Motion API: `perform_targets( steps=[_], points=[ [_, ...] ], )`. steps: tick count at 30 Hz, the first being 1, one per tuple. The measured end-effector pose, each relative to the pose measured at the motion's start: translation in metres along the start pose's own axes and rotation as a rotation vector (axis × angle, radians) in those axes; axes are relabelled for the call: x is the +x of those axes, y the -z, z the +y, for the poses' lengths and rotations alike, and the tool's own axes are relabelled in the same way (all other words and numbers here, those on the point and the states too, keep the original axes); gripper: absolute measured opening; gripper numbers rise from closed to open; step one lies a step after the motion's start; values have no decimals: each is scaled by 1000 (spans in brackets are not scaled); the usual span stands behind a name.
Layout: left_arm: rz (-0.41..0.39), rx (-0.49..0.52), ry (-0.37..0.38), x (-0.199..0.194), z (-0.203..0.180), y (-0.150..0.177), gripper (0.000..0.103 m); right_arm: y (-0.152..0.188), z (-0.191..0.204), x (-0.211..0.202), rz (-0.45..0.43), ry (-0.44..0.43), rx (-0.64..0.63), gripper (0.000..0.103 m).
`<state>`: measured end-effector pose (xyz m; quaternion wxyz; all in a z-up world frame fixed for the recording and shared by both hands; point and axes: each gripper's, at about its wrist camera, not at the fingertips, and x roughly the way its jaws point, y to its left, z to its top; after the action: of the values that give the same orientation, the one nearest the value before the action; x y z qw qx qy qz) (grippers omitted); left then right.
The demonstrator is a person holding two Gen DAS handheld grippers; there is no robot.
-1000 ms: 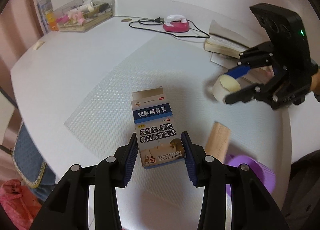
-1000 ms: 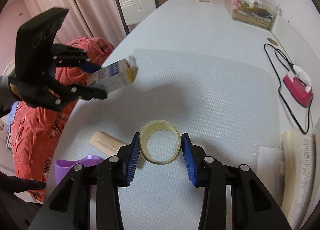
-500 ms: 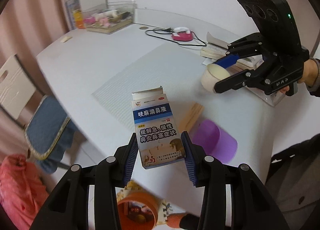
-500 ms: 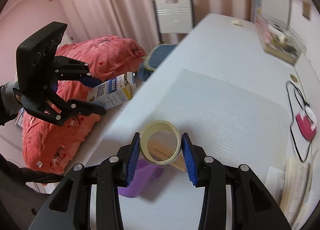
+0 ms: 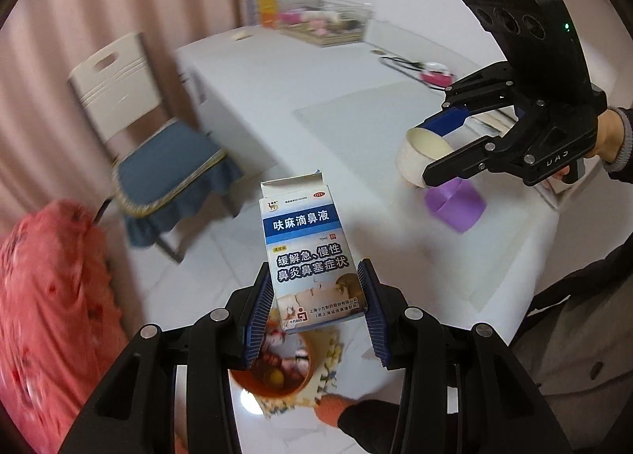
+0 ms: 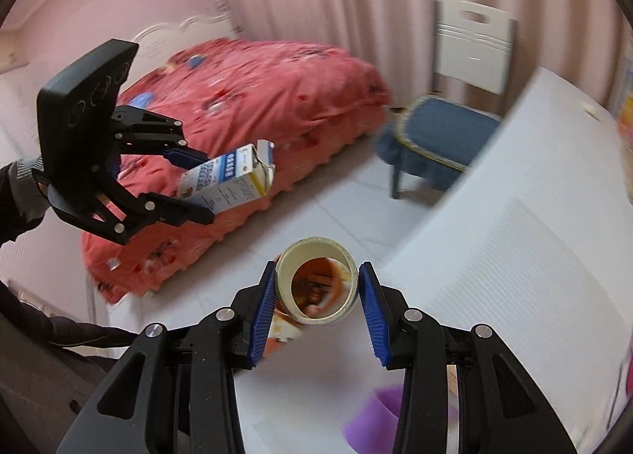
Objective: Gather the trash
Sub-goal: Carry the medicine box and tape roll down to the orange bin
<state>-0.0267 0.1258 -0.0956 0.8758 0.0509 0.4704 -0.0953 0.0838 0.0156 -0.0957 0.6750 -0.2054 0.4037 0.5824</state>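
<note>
Left gripper [image 5: 316, 309] pinching a medicine box [image 5: 312, 256] by its lower half, pads flat on the two narrow sides; box upright, top flap torn open, held clear of the table [image 5: 356, 129] and above an orange bin [image 5: 273, 375] on the floor; bin partly hidden by the box and fingers, already holding scraps, probably the drop point. Right gripper [image 6: 316, 296] pinching an empty tape roll [image 6: 316, 282] across its outer wall, open ends facing along the fingers; the same bin seemingly visible through the hole, though blurred. Seen also from the left wrist, roll [image 5: 421, 155] held just above a purple cup [image 5: 455, 205] near the table edge.

Box likely light, thin card, easily crushed; best gripped low on the narrow sides as now, away from the loose flap. Roll likely light, stiff cardboard, smooth and round, so apt to slip or twist; safest squeezed straight across its middle. Neither fragile; a short drop should do no harm.
</note>
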Motion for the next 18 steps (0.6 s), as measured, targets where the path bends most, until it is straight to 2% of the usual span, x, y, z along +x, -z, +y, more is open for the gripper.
perform_targets(
  steps=[4,9,18],
  points=[
    [26,-79,-36,-2,24,31,45,-25,35,38,34,-57,-75,42],
    [59,-162,-37,9,53,61,45,-52,68,99,92,-117,-128,42],
    [99,-239,-11,56,104,101,45,-65,85,185,184,-144,-130,42]
  ],
)
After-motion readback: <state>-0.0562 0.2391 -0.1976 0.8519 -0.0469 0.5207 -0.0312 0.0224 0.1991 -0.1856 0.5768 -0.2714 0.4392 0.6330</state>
